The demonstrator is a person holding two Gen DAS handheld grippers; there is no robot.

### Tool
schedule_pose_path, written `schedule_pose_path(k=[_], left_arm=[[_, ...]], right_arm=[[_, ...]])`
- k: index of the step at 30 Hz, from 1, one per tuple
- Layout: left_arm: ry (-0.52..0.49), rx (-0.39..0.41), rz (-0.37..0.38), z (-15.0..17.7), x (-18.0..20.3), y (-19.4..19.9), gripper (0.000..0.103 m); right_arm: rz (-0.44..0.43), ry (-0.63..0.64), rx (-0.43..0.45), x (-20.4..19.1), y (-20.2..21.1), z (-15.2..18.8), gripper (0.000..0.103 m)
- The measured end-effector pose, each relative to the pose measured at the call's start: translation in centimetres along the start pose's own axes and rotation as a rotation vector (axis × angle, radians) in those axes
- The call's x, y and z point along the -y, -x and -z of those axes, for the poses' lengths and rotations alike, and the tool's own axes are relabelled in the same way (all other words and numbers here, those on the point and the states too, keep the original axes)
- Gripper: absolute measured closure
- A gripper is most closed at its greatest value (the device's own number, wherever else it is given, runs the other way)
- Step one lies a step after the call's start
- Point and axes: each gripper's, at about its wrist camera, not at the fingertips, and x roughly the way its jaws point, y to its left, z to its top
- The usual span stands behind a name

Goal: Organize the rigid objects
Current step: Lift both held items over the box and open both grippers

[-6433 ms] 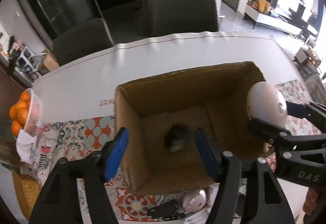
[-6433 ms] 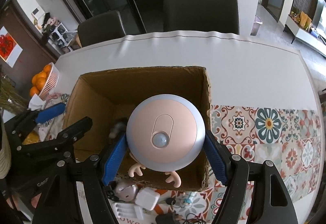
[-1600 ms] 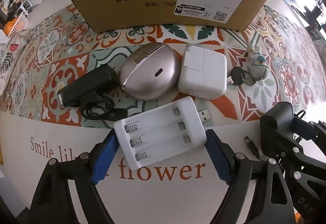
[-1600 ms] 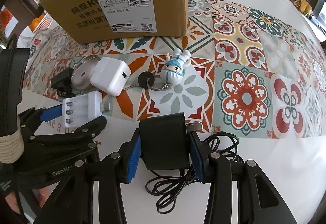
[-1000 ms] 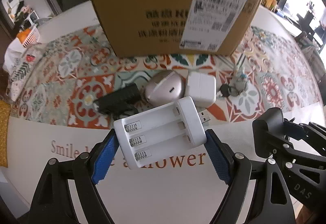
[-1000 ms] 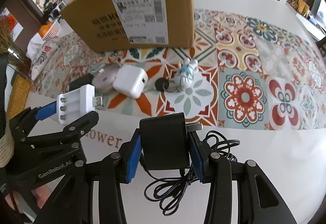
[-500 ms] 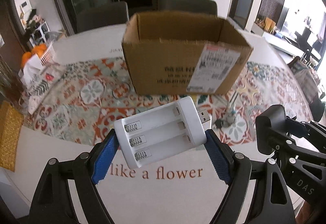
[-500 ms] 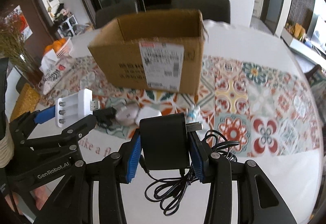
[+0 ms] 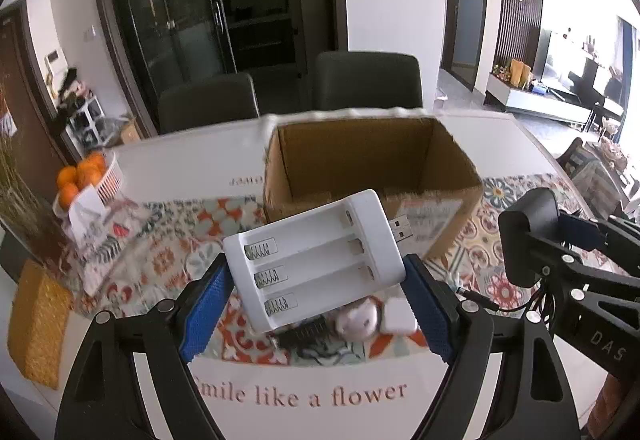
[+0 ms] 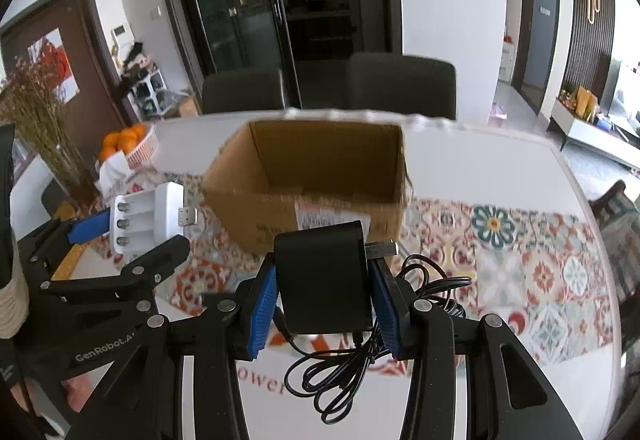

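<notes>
Battery charger (image 9: 316,260), white, is clamped across its width between the left gripper's (image 9: 318,304) blue fingers (image 9: 206,308); the right gripper (image 10: 324,304) pinches a black power adapter (image 10: 324,276), cord dangling. Both are held high, ahead of them the open cardboard box (image 9: 372,168) on the bench (image 9: 304,404), probably for dropping in.

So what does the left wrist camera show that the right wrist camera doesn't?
Only the left wrist view shows the small items left on the mat: a rounded silver case, a white cube charger and a black adapter.

Only the right wrist view shows the dangling cable under the black power adapter in the right gripper.

Both show the open cardboard box, the oranges, and the white battery charger in the left gripper.
</notes>
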Motion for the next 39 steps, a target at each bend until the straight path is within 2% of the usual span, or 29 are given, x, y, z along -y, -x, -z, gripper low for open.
schedule_pose_path(k=[12,19,30,35,39], left_arm=[[-0.021,0.077,0.013,-5.5,-0.8,0.2,0.019],[-0.039,0.073,0.031,-8.4,-1.3,-1.0,0.019],[-0.047,-0.027,0.068,-11.5,-1.5,-5.4,0.019],[-0.059,-0.127,0.098,-12.3,-1.1,-8.3,0.019],[-0.067,-0.176,0.1,-12.5,-0.8,-10.0,0.019]], right_arm=[[-0.027,-0.004,0.097,0.1,-0.1,-5.2,0.059],[-0.039,0.0,0.12,0.3,-1.1,-8.0,0.059],[-0.048,-0.014,0.087,1.1,-4.3,-11.1,0.059],[-0.049,-0.029,0.049,1.9,-6.4,-11.9,0.059],[-0.053,-0.043,0.021,2.5,-7.8,-12.2,0.059]])
